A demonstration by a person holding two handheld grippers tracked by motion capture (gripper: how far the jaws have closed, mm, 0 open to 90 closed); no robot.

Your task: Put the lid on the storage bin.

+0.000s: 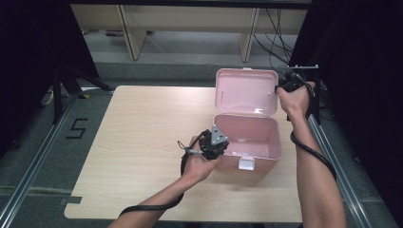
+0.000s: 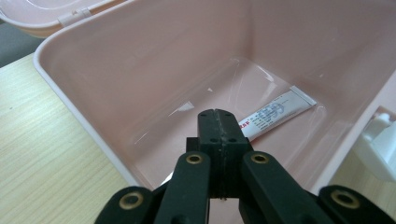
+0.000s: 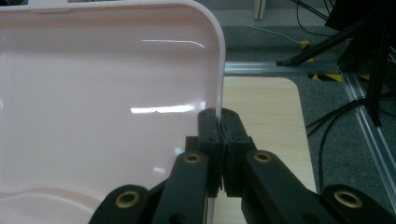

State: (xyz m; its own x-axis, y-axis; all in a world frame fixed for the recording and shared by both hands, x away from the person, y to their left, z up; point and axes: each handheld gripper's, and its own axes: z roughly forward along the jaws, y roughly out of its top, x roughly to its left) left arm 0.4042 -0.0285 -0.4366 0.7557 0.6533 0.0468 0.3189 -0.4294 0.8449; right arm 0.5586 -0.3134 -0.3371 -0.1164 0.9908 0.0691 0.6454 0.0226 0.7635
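My right gripper (image 3: 223, 122) has its jaws clamped on the pink lid's (image 3: 102, 102) right edge; left gripper (image 2: 218, 122), jaws together, hangs over the open box (image 2: 116, 79), tube (image 2: 273, 113) inside.

High view looks down; both gripper views closely share the pink box (image 1: 247, 137).

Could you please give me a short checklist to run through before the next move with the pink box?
1. Lid upright and fully open: ok.
2. Right hand-held gripper shut on the lid's side edge: ok.
3. Left hand-held gripper shut, nothing between its jaws, poised above the pink box: ok.
4. White tube lying flat on the box floor: ok.
5. White latch on the front wall hanging free: ok.
6. Anything else inside, under the left hand-held gripper: cannot tell.
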